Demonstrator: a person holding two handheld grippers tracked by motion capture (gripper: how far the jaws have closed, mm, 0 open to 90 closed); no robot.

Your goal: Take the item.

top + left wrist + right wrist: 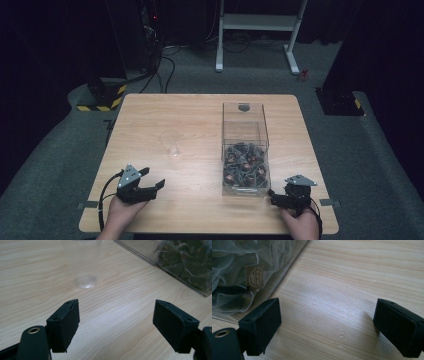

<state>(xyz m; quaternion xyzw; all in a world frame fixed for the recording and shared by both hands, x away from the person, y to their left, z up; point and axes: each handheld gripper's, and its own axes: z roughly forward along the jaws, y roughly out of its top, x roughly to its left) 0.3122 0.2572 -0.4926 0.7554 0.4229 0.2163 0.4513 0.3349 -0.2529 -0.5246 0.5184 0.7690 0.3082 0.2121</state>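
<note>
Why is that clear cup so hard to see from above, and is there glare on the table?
High view: the clear cup is faint against the pale table, the room around it dark. Left gripper view: the cup shows better, its base clearest. Right gripper view: a soft sheen on the wood between the open jaws; the clear box looks blurred.

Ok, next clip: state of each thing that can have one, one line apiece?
Left gripper: open, holding nothing.
Right gripper: open, holding nothing.
Clear cup: upright on the table, looks empty.
Clear box: standing, top open, near half full of sachets.
</note>
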